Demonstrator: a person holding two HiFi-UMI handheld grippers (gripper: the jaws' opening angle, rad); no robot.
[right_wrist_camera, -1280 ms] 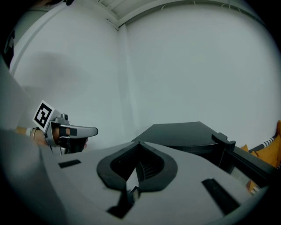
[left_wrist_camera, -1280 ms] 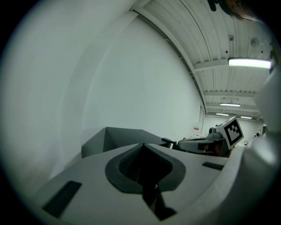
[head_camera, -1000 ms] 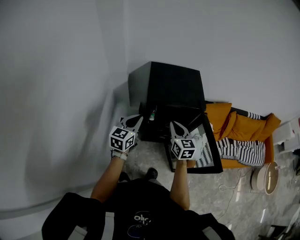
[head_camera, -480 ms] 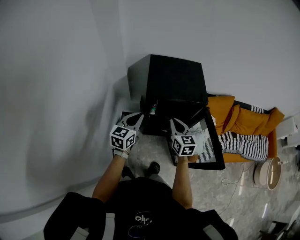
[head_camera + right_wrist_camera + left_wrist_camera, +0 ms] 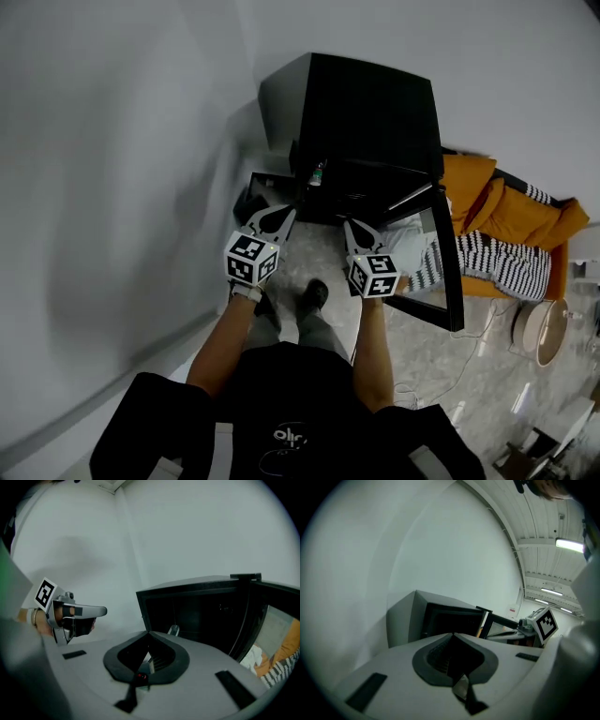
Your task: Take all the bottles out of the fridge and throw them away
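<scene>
Inside the open fridge [image 5: 367, 108], at its front edge, sits a bottle [image 5: 317, 174]. The left tongs [image 5: 284, 213] and right tongs [image 5: 350, 226] are both closed, empty and short of it. Reaching in without opening them would likely knock it over.

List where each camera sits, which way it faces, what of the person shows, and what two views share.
Head view: on the head, looking steeply down at the open black fridge; shows forearms, legs, left gripper and right gripper.
Left gripper view: rides the left gripper, looks along its shut jaws at the fridge; right gripper shows at right.
Right gripper view: rides the right gripper, looks into the fridge; left gripper and hand show at left.
Shared: both gripper views see the fridge.
</scene>
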